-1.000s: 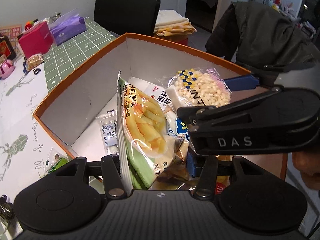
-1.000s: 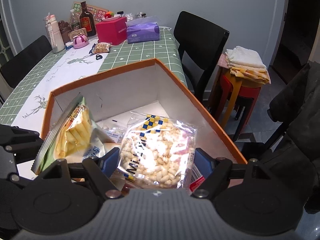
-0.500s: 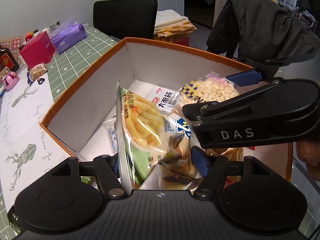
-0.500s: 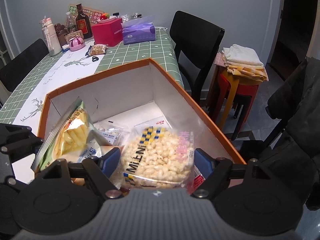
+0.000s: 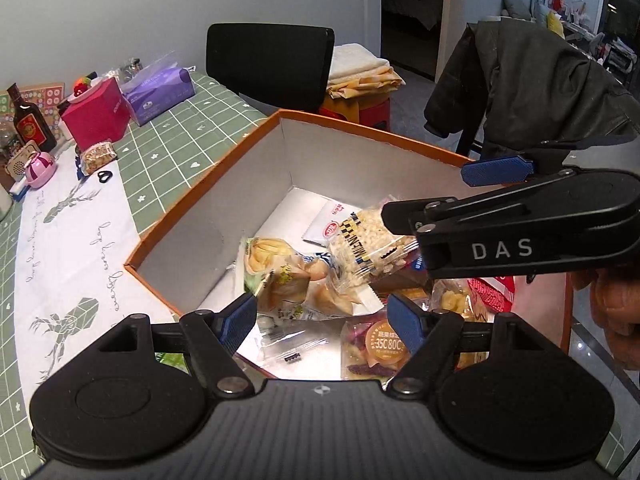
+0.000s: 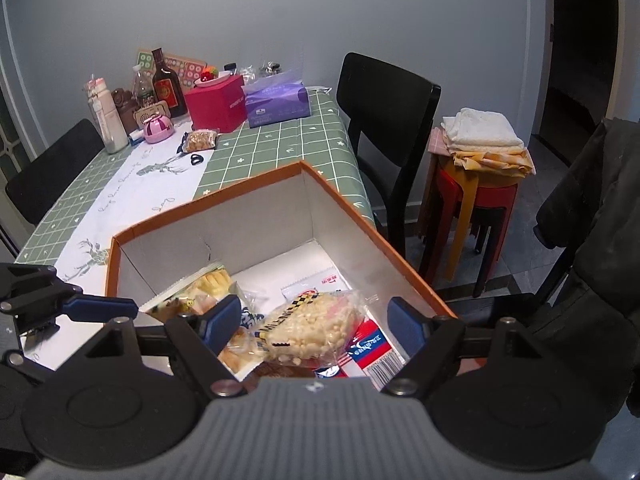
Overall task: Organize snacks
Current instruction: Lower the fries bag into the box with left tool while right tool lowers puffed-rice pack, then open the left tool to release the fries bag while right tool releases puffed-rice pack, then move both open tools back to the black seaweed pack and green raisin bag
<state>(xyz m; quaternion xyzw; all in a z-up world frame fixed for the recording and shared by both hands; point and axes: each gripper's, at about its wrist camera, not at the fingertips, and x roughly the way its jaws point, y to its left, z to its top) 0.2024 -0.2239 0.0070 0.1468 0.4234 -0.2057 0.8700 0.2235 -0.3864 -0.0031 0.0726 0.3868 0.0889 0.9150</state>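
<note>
Orange-rimmed cardboard box (image 5: 208, 184) w/ white inside sits at the table's corner, on the green grid cloth (image 5: 180, 148), and holds your snacks. Your left gripper (image 5: 324, 316) hangs over the near end of the box, jaws opening, nothing btwn the blue pads (image 5: 240, 316). The fries bag (image 5: 268, 256) lies flat below it on the box floor, free of the pads, w/ a small bread pkt (image 5: 296, 292) overlapping its near end. A purple-and-orange pkt (image 5: 376, 344) lies just under the left gripper's right finger.

Your right gripper (image 6: 316, 320) is spread wide too. The clear puffed-grain bag (image 6: 316, 326) lies btwn its fingers, tilted, resting on a red-white-blue pkt (image 6: 370, 350) and other wrappers; pads don't press it in the right wrist view. A white sachet w/ red logo (image 6: 316, 284) lies flat further back on the bare floor. In the left wrist view, the right gripper shows from the side, one blue pad (image 5: 496, 170) above the far box wall, your hand (image 5: 612, 316) behind it.

Further along the table: red box (image 6: 216, 104), purple tissue pack (image 6: 278, 104), dark bottle (image 6: 166, 84), pink round item (image 6: 158, 128), a snack bag (image 6: 200, 140) outside the box. Black chair (image 6: 384, 112) stands at the table's end; folded cloths (image 6: 484, 140) sit on stacked stools.
</note>
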